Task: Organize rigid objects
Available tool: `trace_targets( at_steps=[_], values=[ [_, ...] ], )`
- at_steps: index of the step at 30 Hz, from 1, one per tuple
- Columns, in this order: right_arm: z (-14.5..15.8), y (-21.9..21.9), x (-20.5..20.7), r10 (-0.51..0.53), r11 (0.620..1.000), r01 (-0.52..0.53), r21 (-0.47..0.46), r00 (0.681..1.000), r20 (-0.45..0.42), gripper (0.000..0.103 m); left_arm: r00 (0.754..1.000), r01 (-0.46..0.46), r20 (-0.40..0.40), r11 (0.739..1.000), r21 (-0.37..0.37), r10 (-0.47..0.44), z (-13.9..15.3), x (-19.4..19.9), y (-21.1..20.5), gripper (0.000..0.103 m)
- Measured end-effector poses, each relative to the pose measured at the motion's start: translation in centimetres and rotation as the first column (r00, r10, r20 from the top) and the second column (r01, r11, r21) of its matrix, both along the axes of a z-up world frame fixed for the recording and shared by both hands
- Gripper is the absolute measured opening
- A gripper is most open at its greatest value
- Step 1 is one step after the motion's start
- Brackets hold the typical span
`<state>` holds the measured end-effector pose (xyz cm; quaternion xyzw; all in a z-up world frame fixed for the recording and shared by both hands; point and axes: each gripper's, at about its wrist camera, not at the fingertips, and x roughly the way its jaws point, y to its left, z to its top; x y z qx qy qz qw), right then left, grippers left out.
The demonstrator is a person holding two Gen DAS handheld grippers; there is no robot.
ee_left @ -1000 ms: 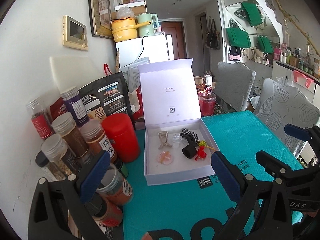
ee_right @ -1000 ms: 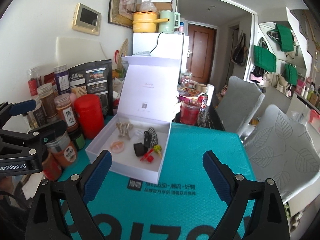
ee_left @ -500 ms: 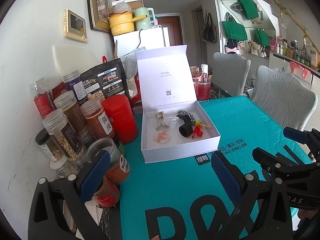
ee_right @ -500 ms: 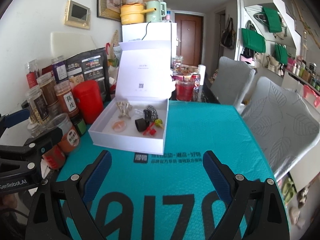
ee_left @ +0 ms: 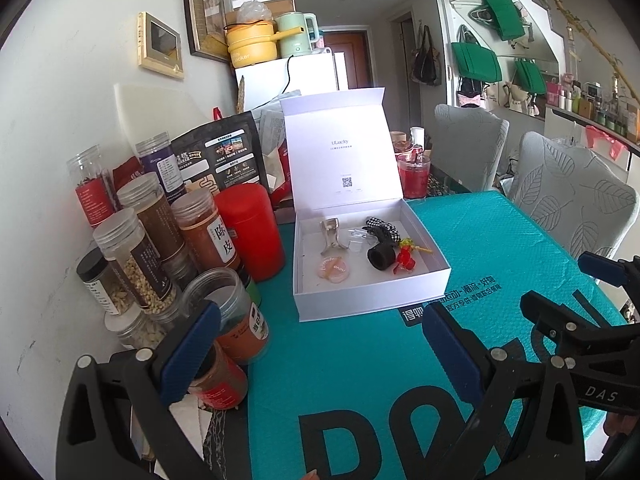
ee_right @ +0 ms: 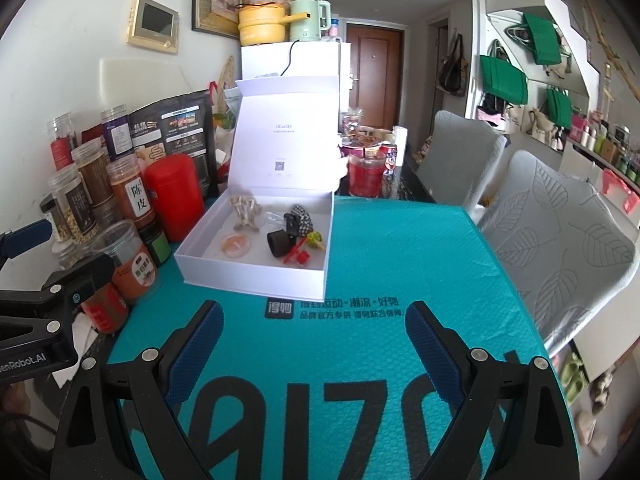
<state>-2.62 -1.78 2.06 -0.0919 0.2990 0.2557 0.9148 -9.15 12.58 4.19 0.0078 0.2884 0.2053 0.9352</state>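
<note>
An open white box (ee_left: 372, 300) (ee_right: 256, 276) stands on a teal mat (ee_left: 500, 248), its lid upright. Inside lie a metal claw clip (ee_left: 331, 236) (ee_right: 246, 212), a pink round piece (ee_left: 333, 269) (ee_right: 236, 245), a black ring-shaped clip (ee_left: 380, 257) (ee_right: 279, 242), a checkered bow (ee_left: 382, 227) (ee_right: 301, 216) and a red clip (ee_left: 405, 259) (ee_right: 298, 256). My left gripper (ee_left: 316, 332) hangs open in front of the box, nothing between its blue pads. My right gripper (ee_right: 312, 320) is likewise open and empty, short of the box's front wall.
Several spice jars (ee_left: 140, 248) and a red canister (ee_left: 248, 232) crowd the left side against the wall. A red drink cup (ee_left: 414, 176) stands behind the box. Two grey chairs (ee_left: 572, 184) line the table's right edge.
Both grippers have sunk and drawn back a little, so the box sits higher in each view and more teal mat shows. The right view has rolled level. Jaws stay as wide.
</note>
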Motion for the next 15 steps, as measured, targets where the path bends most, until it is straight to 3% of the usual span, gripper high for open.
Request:
trace_targets(
  at_steps=[15],
  values=[
    [0.12, -0.01, -0.02, 0.0, 1.0, 0.0, -0.013, 1.0, 0.008, 0.093, 1.0, -0.004, -0.004, 1.0, -0.014, 0.004, -0.2, -0.08, 0.28, 0.103]
  ],
)
